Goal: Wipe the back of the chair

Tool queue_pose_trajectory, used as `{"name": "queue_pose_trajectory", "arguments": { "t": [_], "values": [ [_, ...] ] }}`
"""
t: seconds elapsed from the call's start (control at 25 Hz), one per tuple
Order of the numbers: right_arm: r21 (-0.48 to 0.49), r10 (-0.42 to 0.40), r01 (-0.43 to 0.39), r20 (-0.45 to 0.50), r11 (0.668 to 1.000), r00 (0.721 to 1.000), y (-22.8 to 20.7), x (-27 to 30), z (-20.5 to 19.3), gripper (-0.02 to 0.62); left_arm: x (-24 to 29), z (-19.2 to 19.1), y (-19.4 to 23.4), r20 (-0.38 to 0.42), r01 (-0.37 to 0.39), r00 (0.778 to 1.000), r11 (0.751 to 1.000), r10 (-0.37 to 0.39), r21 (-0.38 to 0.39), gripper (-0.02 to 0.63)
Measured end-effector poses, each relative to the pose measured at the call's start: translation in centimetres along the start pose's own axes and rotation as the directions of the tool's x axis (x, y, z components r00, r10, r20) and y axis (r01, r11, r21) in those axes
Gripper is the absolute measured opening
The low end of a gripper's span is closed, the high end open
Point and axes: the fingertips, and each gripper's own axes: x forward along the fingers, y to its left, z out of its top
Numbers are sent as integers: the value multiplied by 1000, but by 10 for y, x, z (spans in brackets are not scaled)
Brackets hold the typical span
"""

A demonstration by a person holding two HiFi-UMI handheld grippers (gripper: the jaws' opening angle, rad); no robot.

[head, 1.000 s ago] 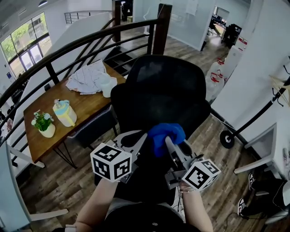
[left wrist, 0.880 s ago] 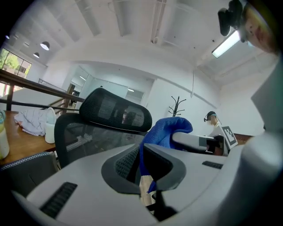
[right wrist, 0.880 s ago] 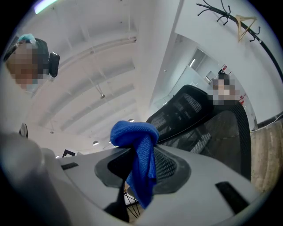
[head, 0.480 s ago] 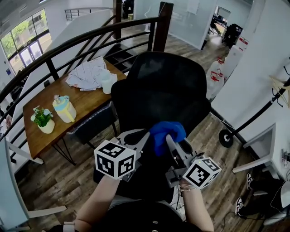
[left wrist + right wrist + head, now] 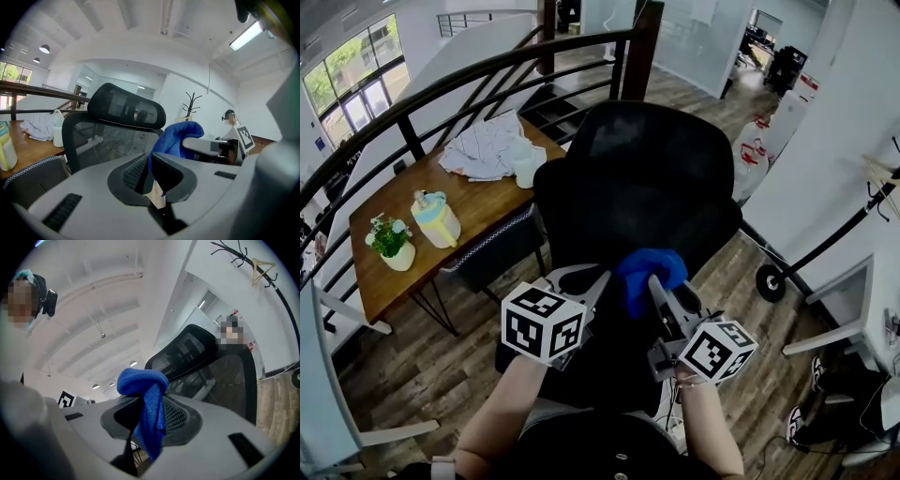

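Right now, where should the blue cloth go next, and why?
Probably ease the right gripper forward until the blue cloth presses on the office chair's mesh back. The jaws are clamped on the cloth, and in the gripper views it seems to hang just short of the mesh.

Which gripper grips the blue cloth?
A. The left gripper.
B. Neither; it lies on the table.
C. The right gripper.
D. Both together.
C: the right gripper view shows the blue cloth clamped between the jaws of the right gripper; the left gripper holds nothing.
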Motion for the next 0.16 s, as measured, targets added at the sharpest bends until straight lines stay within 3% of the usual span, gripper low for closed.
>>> {"name": "queue_pose_trajectory", "arguments": {
  "t": [0.16],
  "values": [
    [-3, -20, 20, -13, 1000, 1000, -7, -4, -5, 129, 0, -3, 3, 2, 1, 1000, 1000, -1, -9, 37]
  ]
}}
